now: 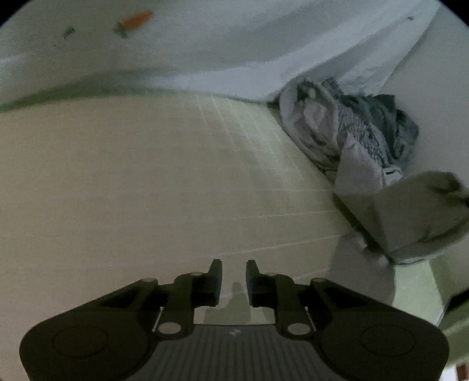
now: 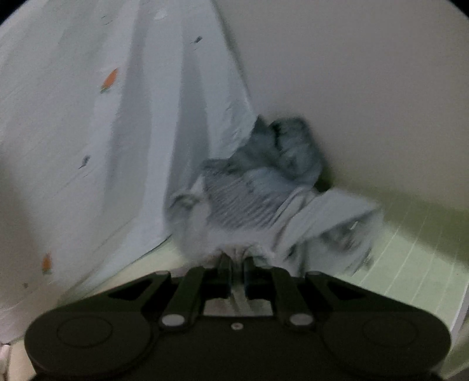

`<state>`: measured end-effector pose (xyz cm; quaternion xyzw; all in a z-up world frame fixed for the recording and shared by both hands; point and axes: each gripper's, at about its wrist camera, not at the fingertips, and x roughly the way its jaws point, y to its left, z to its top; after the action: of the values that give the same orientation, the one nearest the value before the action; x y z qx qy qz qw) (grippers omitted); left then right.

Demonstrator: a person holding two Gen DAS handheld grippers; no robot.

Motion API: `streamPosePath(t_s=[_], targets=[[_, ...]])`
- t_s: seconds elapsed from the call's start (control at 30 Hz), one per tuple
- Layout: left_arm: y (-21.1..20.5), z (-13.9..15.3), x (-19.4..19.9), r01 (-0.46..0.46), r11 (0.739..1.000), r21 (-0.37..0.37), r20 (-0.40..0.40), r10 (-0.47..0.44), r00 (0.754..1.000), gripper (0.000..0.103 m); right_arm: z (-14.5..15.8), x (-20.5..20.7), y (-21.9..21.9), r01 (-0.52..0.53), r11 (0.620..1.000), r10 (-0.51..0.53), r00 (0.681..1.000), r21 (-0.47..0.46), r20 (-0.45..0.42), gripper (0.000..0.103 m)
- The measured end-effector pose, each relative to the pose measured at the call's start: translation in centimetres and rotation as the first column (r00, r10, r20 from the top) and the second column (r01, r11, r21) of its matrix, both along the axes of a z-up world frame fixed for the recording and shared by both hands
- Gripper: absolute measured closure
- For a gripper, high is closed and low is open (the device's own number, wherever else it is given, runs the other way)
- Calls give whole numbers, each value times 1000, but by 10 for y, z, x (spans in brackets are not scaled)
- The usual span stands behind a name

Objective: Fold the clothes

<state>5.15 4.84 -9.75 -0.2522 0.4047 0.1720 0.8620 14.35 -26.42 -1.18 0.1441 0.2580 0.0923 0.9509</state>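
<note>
The right gripper [image 2: 236, 263] is pinching a bunch of pale grey cloth [image 2: 234, 249] between its closed jaws, the fabric gathering into tight pleats right at the fingertips. That cloth is running straight into the crumpled pile of clothes [image 2: 258, 187] lying just beyond and slightly right of the gripper, at the far right of the bed where the pale green gridded mat [image 2: 410, 263] is meeting the wall [image 2: 366, 88]. In the pile a striped piece is sitting in the middle and a darker blue-grey one is bunching at the far end; the view is blurring, so I cannot tell whether the pinched piece is a separate garment or part of the striped one.

The left gripper [image 1: 234, 281] is hovering over bare mat [image 1: 146, 190] with its jaws standing narrowly apart and nothing between them. From it, the same pile [image 1: 351, 132] is lying well away to the far right, with a pale folded-over flap [image 1: 410, 217] hanging nearer on the right edge. A white sheet with small carrot prints [image 1: 136, 20] is lying along the far side.

So the right hand is the one at the clothes, gripping them head-on, while the left is standing apart over the open mat to the left, which looks like the room for spreading a garment flat
</note>
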Motion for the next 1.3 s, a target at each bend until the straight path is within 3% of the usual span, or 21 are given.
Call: streamPosePath(t_s=[0.1,0.23,0.3,0.37,0.43,0.57,0.7,0.83,1.07,1.17,1.23,1.3], targets=[[-31,-3,34,-44,999,1,7,44,999,74,12,36,-57,44,998,-42,998,-50,53,95],[-60,-16,72,-111,992,-58,-31,109,994,70,17,88,-124,150,968,-135,987,-203,88,95],[-74,-17,85,-99,994,-44,-43,97,994,53,15,108,-143,188,944,-174,982,-270,76,93],[-86,-18,95,-82,996,-20,-51,80,995,38,6,128,-153,178,930,-174,984,-321,44,82],[-94,-21,107,-67,998,-15,-60,66,996,30,-9,143,-153,143,933,-152,988,-330,-1,46],[-107,-27,133,-25,1000,-18,-77,23,997,25,-36,163,-127,-7,950,-15,998,-313,-68,30],[-119,-33,160,18,1000,-21,-93,-20,995,17,-51,173,-87,-167,921,144,985,-352,-91,22],[-129,-42,186,79,997,-14,-104,-80,991,17,-66,192,-55,-286,886,261,958,-364,-118,20],[-130,-53,221,106,994,-5,-105,-106,989,13,-86,234,-36,-334,858,286,942,-391,-178,14],[-130,-54,237,132,991,-17,-87,-133,987,14,-92,244,-41,-350,867,289,933,-354,-216,14],[-131,-54,246,166,985,-36,-64,-168,984,20,-96,250,-48,-354,884,288,927,-304,-242,14],[-133,-53,253,206,978,-44,-47,-208,977,47,-100,253,-51,-363,893,295,918,-265,-264,16]])
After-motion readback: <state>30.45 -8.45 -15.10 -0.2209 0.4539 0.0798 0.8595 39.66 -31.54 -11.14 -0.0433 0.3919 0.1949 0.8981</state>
